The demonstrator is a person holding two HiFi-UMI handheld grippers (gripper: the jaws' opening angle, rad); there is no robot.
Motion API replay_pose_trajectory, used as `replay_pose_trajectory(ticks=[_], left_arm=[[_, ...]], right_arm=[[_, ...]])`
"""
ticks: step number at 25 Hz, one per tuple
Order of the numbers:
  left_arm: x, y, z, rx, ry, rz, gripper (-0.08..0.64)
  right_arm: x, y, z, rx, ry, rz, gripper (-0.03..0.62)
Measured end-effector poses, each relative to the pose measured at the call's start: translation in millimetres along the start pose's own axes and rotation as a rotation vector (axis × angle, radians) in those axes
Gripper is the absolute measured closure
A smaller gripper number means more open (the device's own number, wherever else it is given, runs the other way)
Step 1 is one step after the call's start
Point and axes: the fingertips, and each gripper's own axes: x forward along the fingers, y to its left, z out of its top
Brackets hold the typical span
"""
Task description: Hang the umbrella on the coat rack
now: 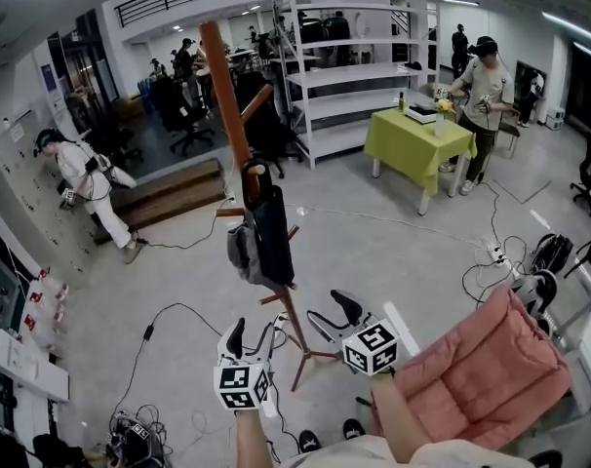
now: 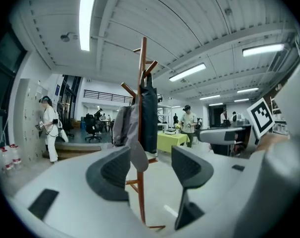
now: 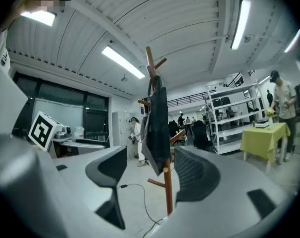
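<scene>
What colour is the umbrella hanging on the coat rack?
Dark, close to black. The umbrella shows best in the left gripper view.

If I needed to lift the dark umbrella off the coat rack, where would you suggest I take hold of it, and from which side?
Probably its upper body, near the top. The umbrella hangs upright and folded slim, so open jaws can close across it. Come from the right gripper side, since a grey item crowds its left.

coat rack [image 3: 168,192]: foot hidden
</scene>
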Motion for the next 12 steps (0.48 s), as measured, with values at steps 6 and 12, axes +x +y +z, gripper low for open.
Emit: replay_pose_trajectory(ticks=[6, 12], left_arm=[[-7, 12, -9, 0.000, 0.009, 0.026, 0.301], [-3, 10, -13, -0.032, 0.021, 0.004, 0.308]], right_arm=[[4, 15, -16, -0.008, 0.031, 0.022, 0.290], [12, 21, -14, 0.031, 0.015, 0.057, 0.295]])
